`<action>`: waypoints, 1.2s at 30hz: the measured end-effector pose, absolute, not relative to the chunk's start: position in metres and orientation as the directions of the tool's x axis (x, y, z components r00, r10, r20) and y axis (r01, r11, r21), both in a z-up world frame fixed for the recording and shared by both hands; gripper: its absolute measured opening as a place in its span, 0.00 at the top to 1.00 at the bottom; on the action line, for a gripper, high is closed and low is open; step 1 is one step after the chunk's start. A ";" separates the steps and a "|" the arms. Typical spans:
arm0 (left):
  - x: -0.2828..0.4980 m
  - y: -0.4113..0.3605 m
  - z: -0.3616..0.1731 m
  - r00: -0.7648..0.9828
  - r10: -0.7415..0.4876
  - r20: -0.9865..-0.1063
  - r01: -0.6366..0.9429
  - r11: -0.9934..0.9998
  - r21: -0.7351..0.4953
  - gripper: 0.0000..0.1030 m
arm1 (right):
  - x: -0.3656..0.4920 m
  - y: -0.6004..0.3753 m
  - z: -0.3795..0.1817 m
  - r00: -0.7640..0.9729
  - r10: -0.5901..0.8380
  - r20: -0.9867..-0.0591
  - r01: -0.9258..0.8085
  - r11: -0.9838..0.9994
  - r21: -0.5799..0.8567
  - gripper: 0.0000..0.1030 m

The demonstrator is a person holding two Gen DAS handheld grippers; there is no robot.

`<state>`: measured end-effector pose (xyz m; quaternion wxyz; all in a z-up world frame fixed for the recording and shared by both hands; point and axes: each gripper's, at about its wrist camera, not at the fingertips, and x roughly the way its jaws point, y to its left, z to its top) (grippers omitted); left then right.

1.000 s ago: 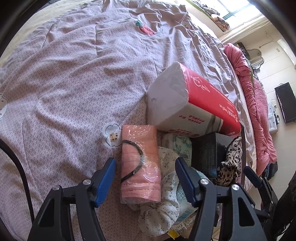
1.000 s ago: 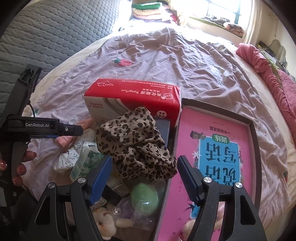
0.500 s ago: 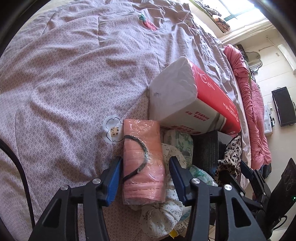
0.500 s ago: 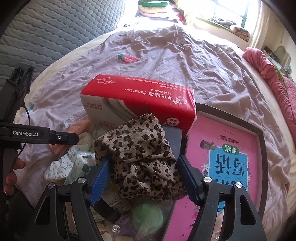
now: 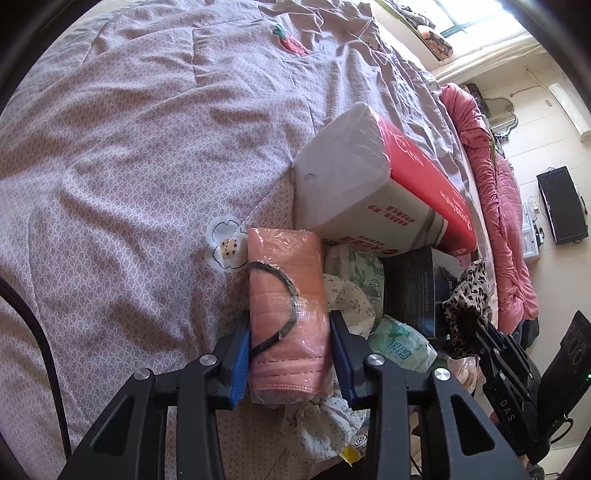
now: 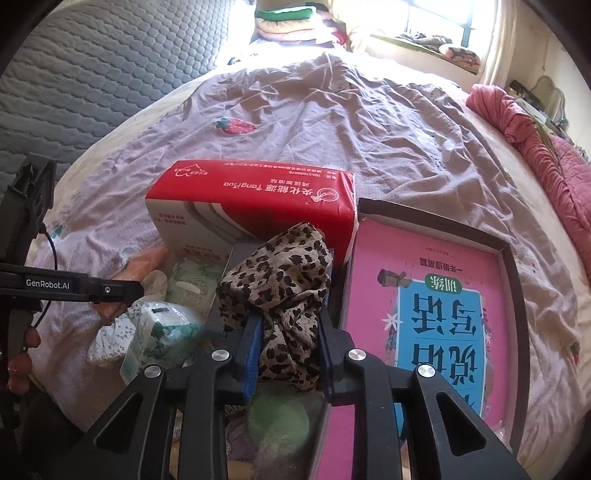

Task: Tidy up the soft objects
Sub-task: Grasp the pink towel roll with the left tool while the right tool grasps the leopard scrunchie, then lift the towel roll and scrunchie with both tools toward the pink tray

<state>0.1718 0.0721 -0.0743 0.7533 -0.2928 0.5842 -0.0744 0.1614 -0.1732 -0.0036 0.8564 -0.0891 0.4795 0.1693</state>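
Bright daylight from window (image 6: 436,22), glare there; fisheye bending, dark vignette at edges.

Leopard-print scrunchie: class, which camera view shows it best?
The right wrist view: the leopard-print scrunchie fills the centre, pinched in the right hand-held gripper. The left wrist view catches only part of it, near the right edge.

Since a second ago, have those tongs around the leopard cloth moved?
Yes. The right tongs have pinched shut on the leopard cloth, their blue pads drawn inward, away from the pink book.
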 end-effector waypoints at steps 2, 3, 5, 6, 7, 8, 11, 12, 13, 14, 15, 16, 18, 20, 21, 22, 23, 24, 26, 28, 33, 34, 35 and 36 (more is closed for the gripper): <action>0.168 0.074 -0.073 0.307 -0.447 -0.840 -0.230 0.822 -0.521 0.62 | 0.161 -0.181 -0.003 0.482 0.219 -0.848 -0.351 0.935 0.042 0.78; 0.165 0.074 -0.071 0.305 -0.448 -0.841 -0.226 0.824 -0.520 0.62 | 0.160 -0.185 -0.001 0.486 0.226 -0.844 -0.338 0.940 0.057 0.79; 0.160 0.073 -0.066 0.313 -0.447 -0.838 -0.208 0.829 -0.520 0.62 | 0.157 -0.193 0.003 0.497 0.238 -0.834 -0.319 0.944 0.079 0.79; 0.157 0.072 -0.063 0.314 -0.442 -0.840 -0.199 0.835 -0.513 0.62 | 0.155 -0.196 0.005 0.503 0.244 -0.829 -0.313 0.945 0.089 0.79; 0.154 0.071 -0.060 0.317 -0.435 -0.843 -0.195 0.840 -0.506 0.62 | 0.154 -0.199 0.008 0.507 0.250 -0.825 -0.308 0.947 0.098 0.79; 0.153 0.070 -0.057 0.322 -0.432 -0.842 -0.193 0.841 -0.505 0.62 | 0.152 -0.201 0.011 0.512 0.253 -0.821 -0.303 0.947 0.103 0.79; 0.148 0.067 -0.047 0.337 -0.430 -0.838 -0.180 0.844 -0.505 0.62 | 0.146 -0.206 0.020 0.526 0.270 -0.806 -0.300 0.946 0.121 0.79; 0.147 0.066 -0.043 0.341 -0.424 -0.839 -0.174 0.848 -0.500 0.62 | 0.144 -0.207 0.023 0.530 0.272 -0.803 -0.299 0.946 0.123 0.80; 0.144 0.065 -0.040 0.347 -0.420 -0.839 -0.166 0.852 -0.496 0.62 | 0.142 -0.208 0.026 0.537 0.272 -0.799 -0.299 0.947 0.121 0.80; 0.143 0.064 -0.036 0.354 -0.416 -0.838 -0.159 0.856 -0.492 0.62 | 0.139 -0.210 0.029 0.540 0.279 -0.794 -0.301 0.945 0.128 0.80; 0.141 0.063 -0.032 0.359 -0.413 -0.837 -0.153 0.859 -0.489 0.62 | 0.137 -0.211 0.031 0.540 0.289 -0.791 -0.302 0.943 0.138 0.80; 0.139 0.062 -0.029 0.363 -0.411 -0.836 -0.149 0.860 -0.488 0.62 | 0.135 -0.213 0.034 0.544 0.293 -0.786 -0.300 0.943 0.144 0.80; 0.135 0.058 -0.020 0.374 -0.410 -0.832 -0.129 0.865 -0.485 0.62 | 0.131 -0.215 0.038 0.549 0.301 -0.780 -0.302 0.941 0.151 0.80; 0.132 0.054 -0.013 0.384 -0.398 -0.833 -0.116 0.874 -0.472 0.62 | 0.127 -0.216 0.043 0.558 0.305 -0.772 -0.304 0.940 0.153 0.80; 0.131 0.052 -0.010 0.387 -0.396 -0.833 -0.112 0.876 -0.469 0.62 | 0.126 -0.217 0.044 0.556 0.312 -0.771 -0.306 0.939 0.159 0.80; 0.128 0.051 -0.006 0.391 -0.398 -0.830 -0.109 0.876 -0.471 0.62 | 0.123 -0.217 0.047 0.560 0.315 -0.766 -0.307 0.938 0.162 0.80; 0.127 0.049 -0.004 0.396 -0.401 -0.826 -0.103 0.875 -0.473 0.62 | 0.121 -0.218 0.050 0.565 0.315 -0.763 -0.308 0.938 0.159 0.80; 0.125 0.047 -0.001 0.399 -0.401 -0.825 -0.097 0.876 -0.472 0.62 | 0.119 -0.218 0.052 0.567 0.318 -0.760 -0.312 0.937 0.159 0.80; 0.121 0.043 0.006 0.406 -0.398 -0.822 -0.081 0.881 -0.467 0.62 | 0.115 -0.219 0.057 0.575 0.324 -0.751 -0.315 0.935 0.163 0.80; 0.119 0.038 0.013 0.414 -0.399 -0.818 -0.068 0.883 -0.465 0.62 | 0.111 -0.220 0.063 0.581 0.332 -0.743 -0.317 0.933 0.169 0.79; 0.110 0.029 0.031 0.442 -0.383 -0.811 -0.043 0.894 -0.445 0.62 | 0.102 -0.224 0.074 0.597 0.343 -0.725 -0.319 0.931 0.178 0.79; 0.107 0.027 0.035 0.448 -0.381 -0.809 -0.036 0.896 -0.442 0.62 | 0.102 -0.225 0.076 0.600 0.345 -0.722 -0.321 0.930 0.178 0.79; 0.105 0.025 0.038 0.452 -0.381 -0.807 -0.032 0.897 -0.442 0.62 | 0.100 -0.225 0.078 0.604 0.346 -0.718 -0.322 0.930 0.178 0.79; 0.103 0.023 0.042 0.455 -0.382 -0.804 -0.025 0.897 -0.441 0.62 | 0.099 -0.226 0.080 0.606 0.348 -0.715 -0.322 0.930 0.179 0.80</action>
